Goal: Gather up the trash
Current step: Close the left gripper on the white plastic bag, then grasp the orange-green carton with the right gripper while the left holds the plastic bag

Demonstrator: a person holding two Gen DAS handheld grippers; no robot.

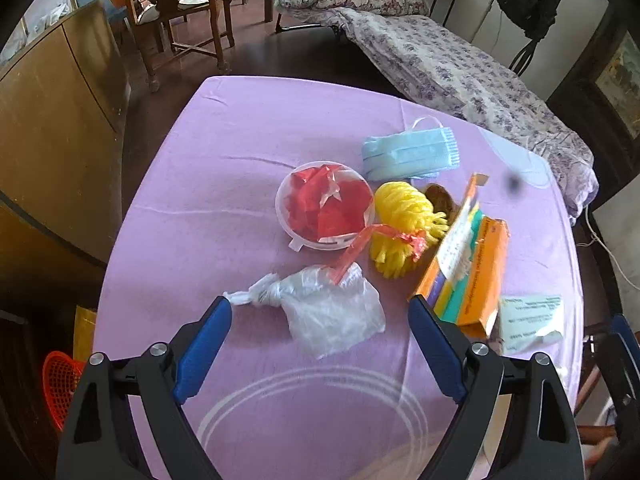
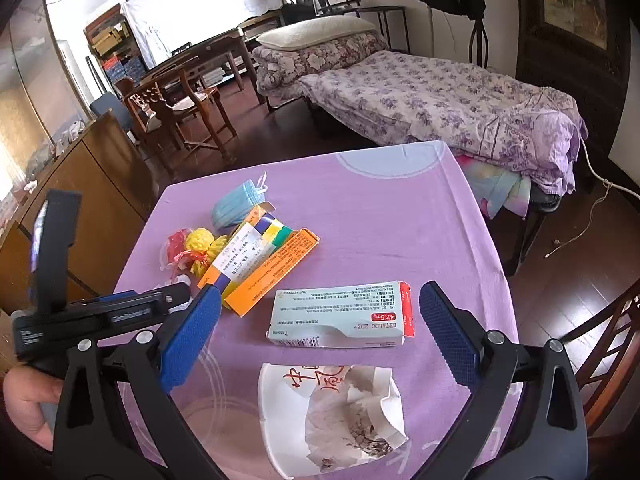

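Observation:
Trash lies on a purple tablecloth point(image 1: 240, 140). My left gripper point(image 1: 320, 316) is open, its blue fingers either side of a knotted clear plastic bag point(image 1: 324, 312) without touching it. Beyond it sit a clear tub of red wrappers point(image 1: 326, 206), a yellow foam net point(image 1: 404, 224), a blue face mask point(image 1: 412, 152) and an orange medicine box point(image 1: 468, 276). My right gripper point(image 2: 320, 312) is open above a pale green medicine box point(image 2: 344, 316); a torn white paper wrapper point(image 2: 332, 412) lies nearer. The orange box point(image 2: 260, 268) and mask point(image 2: 236, 204) show there too.
A red basket point(image 1: 60, 388) stands on the floor left of the table. A wooden cabinet point(image 1: 60, 120) is at the left, a wooden chair point(image 1: 180, 16) behind, a bed with floral covers point(image 2: 440, 100) at the back right. A hand point(image 2: 28, 404) holds the left gripper's body.

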